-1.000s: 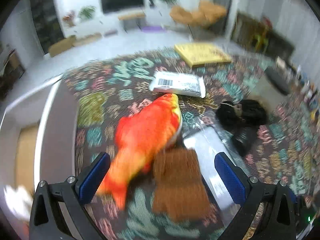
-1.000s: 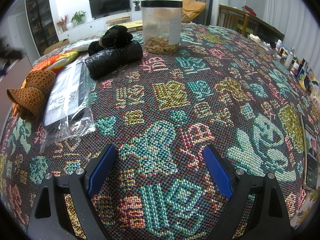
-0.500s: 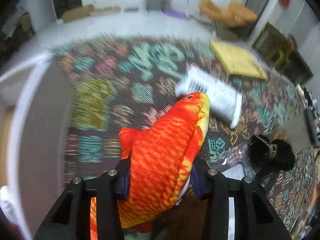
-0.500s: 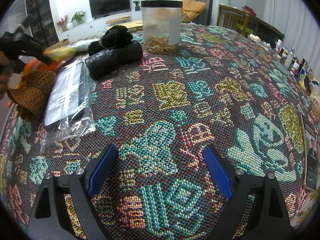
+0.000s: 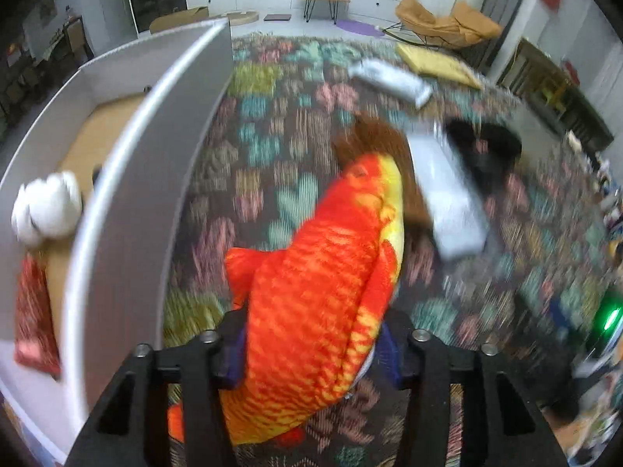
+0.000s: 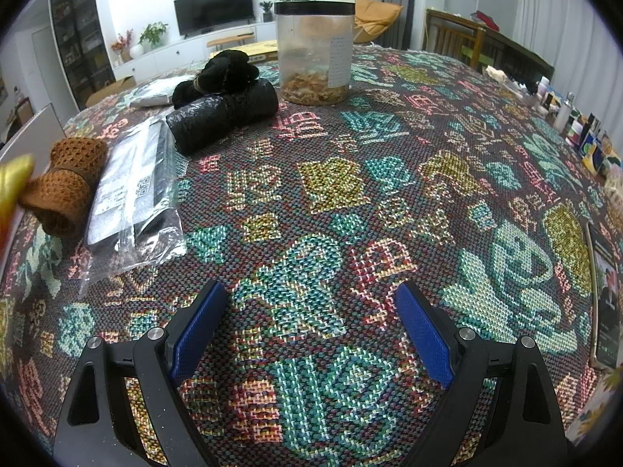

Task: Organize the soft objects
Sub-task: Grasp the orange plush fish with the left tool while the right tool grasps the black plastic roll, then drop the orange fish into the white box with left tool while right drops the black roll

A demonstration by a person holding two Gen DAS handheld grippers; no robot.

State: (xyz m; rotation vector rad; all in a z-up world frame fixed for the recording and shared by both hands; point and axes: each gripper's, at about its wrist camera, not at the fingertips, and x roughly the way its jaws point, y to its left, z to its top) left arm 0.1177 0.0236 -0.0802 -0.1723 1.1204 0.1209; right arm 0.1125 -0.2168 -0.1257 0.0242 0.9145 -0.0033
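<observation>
Left tongs [image 5: 311, 354] clamped on orange plush fish [image 5: 323, 292], jaws just eased wider, fish between pads, lifted above patterned tabletop [image 5: 280, 124]. Left view alone shows white bin [image 5: 128, 202] beside tabletop edge, white soft ball [image 5: 46, 206] and red cloth [image 5: 35, 311] inside. Right tongs [image 6: 311, 327] gape wide, nothing between, over bare cloth. Right view alone shows clear jar [image 6: 315, 50]; label unreadable. Brown knit roll [image 6: 66, 183], QR-coded plastic pack [image 6: 128, 194], black bundle [image 6: 222, 113] near left edge.

Orange plush fish [image 5: 323, 292], lifted, beside white bin [image 5: 128, 179].
</observation>
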